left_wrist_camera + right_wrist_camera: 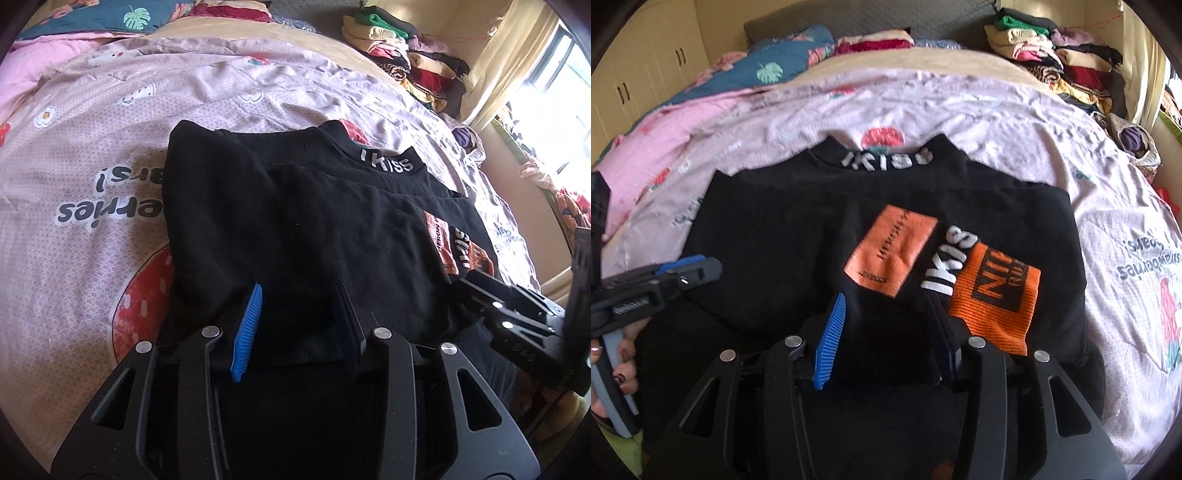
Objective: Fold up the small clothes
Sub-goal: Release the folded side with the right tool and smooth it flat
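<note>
A: From the left wrist camera, the black cotton top with white "IKISS" lettering on its collar point(295, 221) lies flat on the pink strawberry-print bedsheet point(92, 184). Its sides look turned in already, so I'd judge the fold to be partly done. The left gripper point(301, 314) hangs over the near hem with its blue ribbed pads point(247, 328) part-way apart. Cloth lies between the jaws, but nothing looks pinched.

B: And what's left?

A: Probably bringing the hem up toward the collar. On the right edge, the right gripper point(517, 317) sits low beside the garment.

B: And the right wrist view?

A: The same top fills the middle. Its orange woven cuffs with black print point(993, 295) are laid in across the body, which fits sleeves already folded. The right gripper's jaws stand moderately wide above the lower hem, and I see no cloth gripped. The left gripper appears at the left edge, held by a hand point(620, 365).

B: Anything in the way?

A: Not on the sheet near the top. A stack of folded clothes in mixed colours point(1052, 55) sits far back. A teal leaf-print quilt point(775, 62) lies bunched at the head of the bed, well apart.
</note>
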A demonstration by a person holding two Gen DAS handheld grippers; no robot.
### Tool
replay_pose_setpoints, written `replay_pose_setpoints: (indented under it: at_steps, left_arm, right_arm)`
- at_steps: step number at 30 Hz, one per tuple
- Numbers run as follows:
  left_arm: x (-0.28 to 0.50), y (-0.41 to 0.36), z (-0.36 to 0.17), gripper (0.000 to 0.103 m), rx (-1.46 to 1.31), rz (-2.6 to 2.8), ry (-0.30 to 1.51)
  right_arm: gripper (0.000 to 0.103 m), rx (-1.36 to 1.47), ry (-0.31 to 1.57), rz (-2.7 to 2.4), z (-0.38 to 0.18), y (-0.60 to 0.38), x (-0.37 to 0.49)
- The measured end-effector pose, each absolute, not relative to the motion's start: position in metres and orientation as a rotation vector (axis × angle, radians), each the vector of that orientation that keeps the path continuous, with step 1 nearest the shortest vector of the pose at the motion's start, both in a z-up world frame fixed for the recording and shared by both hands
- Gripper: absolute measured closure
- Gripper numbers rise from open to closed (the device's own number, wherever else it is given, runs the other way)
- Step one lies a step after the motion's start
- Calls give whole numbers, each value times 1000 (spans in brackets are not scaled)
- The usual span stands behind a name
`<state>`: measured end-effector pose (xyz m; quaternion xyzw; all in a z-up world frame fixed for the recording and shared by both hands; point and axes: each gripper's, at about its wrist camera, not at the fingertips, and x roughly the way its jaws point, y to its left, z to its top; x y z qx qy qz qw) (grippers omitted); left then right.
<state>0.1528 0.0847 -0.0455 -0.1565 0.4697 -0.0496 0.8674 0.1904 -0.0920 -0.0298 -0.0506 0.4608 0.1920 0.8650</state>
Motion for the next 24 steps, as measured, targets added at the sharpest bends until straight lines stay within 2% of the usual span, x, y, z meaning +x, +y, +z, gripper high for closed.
replay_pose_setpoints:
  at_steps: [9, 13, 17, 19, 21, 24]
  left_arm:
    - [153, 86, -45, 72, -335, -109, 985]
    - [153, 86, -45, 70, -345, -113, 981]
    - [152, 85, -44, 66, -343, -115, 980]
    - [153, 83, -44, 65, -336, -115, 980]
    - [153, 82, -43, 65, -336, -116, 979]
    - [153, 82, -43, 55, -339, -133, 978]
  right_arm:
    - [58, -62, 955, 397, -34, -97, 186]
    - [39, 6, 914, 402, -24, -107, 175]
    - [33, 59, 894, 395, -15, -117, 167]
    - [16, 84, 887, 399, -12, -121, 162]
    - [8, 102, 878, 410, -9, -124, 158]
    - [6, 122, 863, 395, -5, -128, 150]
